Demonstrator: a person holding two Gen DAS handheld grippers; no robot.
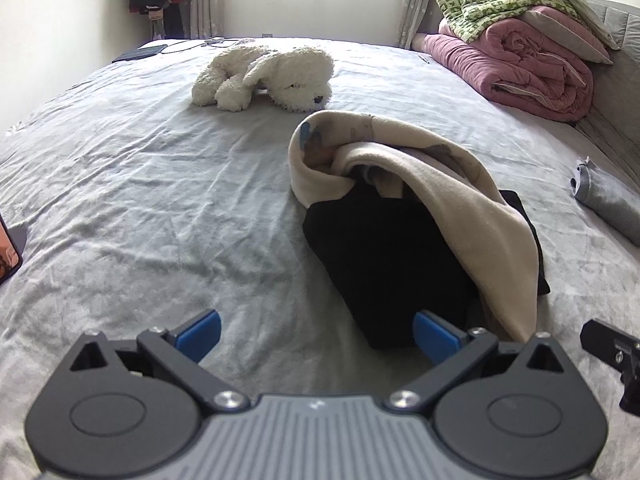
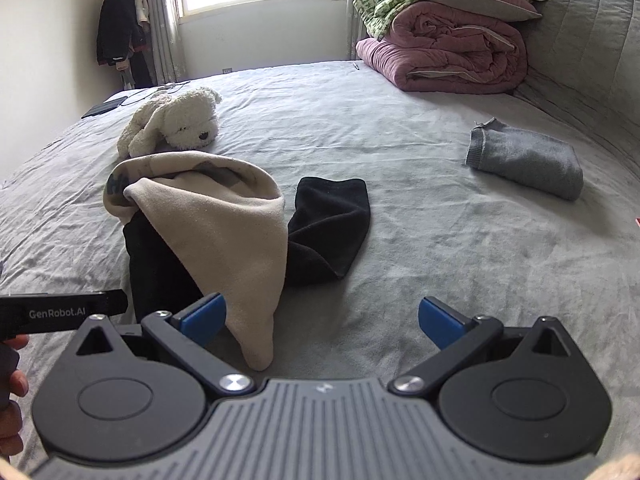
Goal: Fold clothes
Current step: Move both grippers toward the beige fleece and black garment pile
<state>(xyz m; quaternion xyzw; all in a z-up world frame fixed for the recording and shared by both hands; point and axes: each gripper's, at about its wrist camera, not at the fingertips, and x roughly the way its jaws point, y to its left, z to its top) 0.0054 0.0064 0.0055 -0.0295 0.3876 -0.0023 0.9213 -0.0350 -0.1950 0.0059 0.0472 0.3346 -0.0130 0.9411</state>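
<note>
A beige garment (image 1: 460, 200) lies crumpled over a black garment (image 1: 384, 272) on the grey bed sheet (image 1: 160, 184). Both show in the right wrist view too, beige (image 2: 224, 232) over black (image 2: 332, 224). My left gripper (image 1: 316, 332) is open and empty, its right pad close to the black garment's near edge. My right gripper (image 2: 320, 320) is open and empty, its left pad beside the beige garment's hanging tip. A folded grey garment (image 2: 528, 160) lies apart at the right.
A white plush dog (image 1: 268, 76) lies beyond the pile. Rolled pink and green quilts (image 2: 444, 40) are stacked at the back right by the grey headboard (image 2: 588, 40). A dark tablet (image 1: 140, 52) lies at the far left corner. A phone (image 1: 8, 248) lies at the left edge.
</note>
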